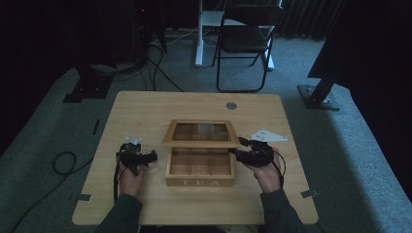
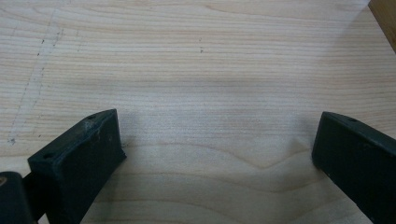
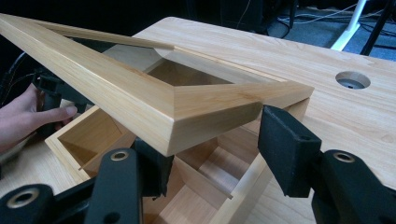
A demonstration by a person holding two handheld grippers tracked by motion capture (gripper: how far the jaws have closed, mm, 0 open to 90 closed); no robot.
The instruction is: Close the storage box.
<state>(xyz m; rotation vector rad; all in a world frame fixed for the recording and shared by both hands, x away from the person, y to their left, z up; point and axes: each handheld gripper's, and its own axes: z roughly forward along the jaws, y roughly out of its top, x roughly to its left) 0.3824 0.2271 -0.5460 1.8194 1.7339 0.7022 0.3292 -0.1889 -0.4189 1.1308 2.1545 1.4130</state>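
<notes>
Mid-table sits your pale wooden tea box [image 1: 200, 168], "TEA" on its front, dividers inside, its glass-paned lid [image 1: 201, 134] raised. Your right gripper [image 3: 212, 142] has its jaws around the lid's front corner. Your left gripper [image 2: 217, 149] gapes wide, empty, left of the box

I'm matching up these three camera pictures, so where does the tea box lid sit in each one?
High view: the tea box lid is centre table, raised behind the open tea box, right tongs at its right corner.
Left gripper view: I cannot make out the lid there; a brown wooden edge crosses the top right corner.
Right gripper view: the lid runs from upper left to centre, tilted over the compartments.
Shared landmark: the wooden table.
</notes>
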